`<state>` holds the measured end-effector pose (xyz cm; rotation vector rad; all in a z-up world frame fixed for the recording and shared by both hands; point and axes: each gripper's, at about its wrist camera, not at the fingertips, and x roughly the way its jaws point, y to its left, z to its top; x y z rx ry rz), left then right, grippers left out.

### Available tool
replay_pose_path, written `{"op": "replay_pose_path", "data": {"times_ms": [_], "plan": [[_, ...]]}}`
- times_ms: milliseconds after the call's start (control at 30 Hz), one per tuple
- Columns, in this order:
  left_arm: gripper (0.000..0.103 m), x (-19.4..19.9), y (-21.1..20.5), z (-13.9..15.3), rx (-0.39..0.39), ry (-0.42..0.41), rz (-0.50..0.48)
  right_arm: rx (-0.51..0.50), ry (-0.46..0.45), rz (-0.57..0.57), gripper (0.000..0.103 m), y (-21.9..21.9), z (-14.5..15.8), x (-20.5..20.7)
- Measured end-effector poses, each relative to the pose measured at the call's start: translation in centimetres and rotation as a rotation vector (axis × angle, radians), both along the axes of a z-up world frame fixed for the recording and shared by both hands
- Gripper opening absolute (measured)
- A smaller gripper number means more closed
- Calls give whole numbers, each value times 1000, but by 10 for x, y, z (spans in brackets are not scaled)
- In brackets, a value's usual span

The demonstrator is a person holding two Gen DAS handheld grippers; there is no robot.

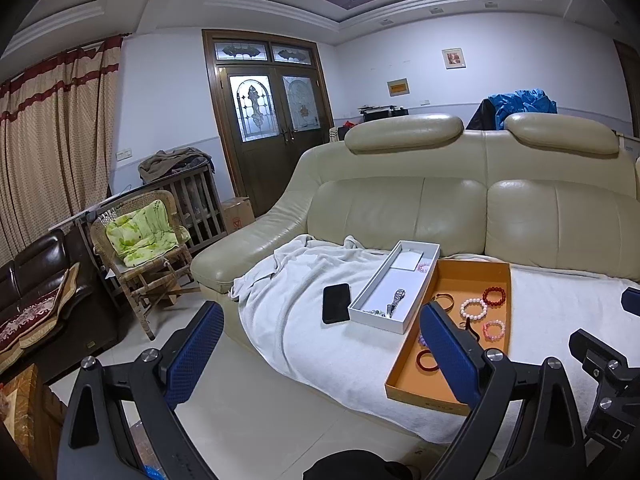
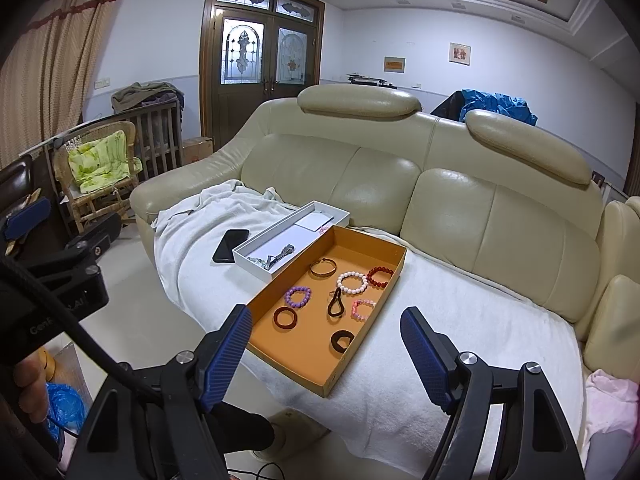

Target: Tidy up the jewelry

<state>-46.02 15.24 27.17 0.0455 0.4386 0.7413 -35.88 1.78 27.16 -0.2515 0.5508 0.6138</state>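
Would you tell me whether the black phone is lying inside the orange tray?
No, the black phone lies on the white towel, left of the white box, outside the orange tray.

Sitting on a towel (image 2: pixel 460 320) draped over the sofa (image 2: pixel 460 208) seat: phone (image 2: pixel 231 245) lying furthest left, narrow box (image 2: pixel 256 254) just right of it, wide tray (image 2: pixel 292 356) touching that box on its right. Watch (image 2: pixel 282 257) resting inside the narrow box. Bracelets (image 2: pixel 352 282) and rings lying scattered inside the tray. Both tools hovering in front, right tool (image 2: pixel 326 350) over the tray's near end, left tool (image 1: pixel 320 344) nearer the phone.
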Motion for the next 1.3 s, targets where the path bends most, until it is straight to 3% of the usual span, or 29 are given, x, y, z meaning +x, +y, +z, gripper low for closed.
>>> {"op": "replay_pose_path", "data": {"times_ms": [1300], "plan": [[98,21,22,-15,-24,46,26,-30,45,20,80,25,-21,35]]}}
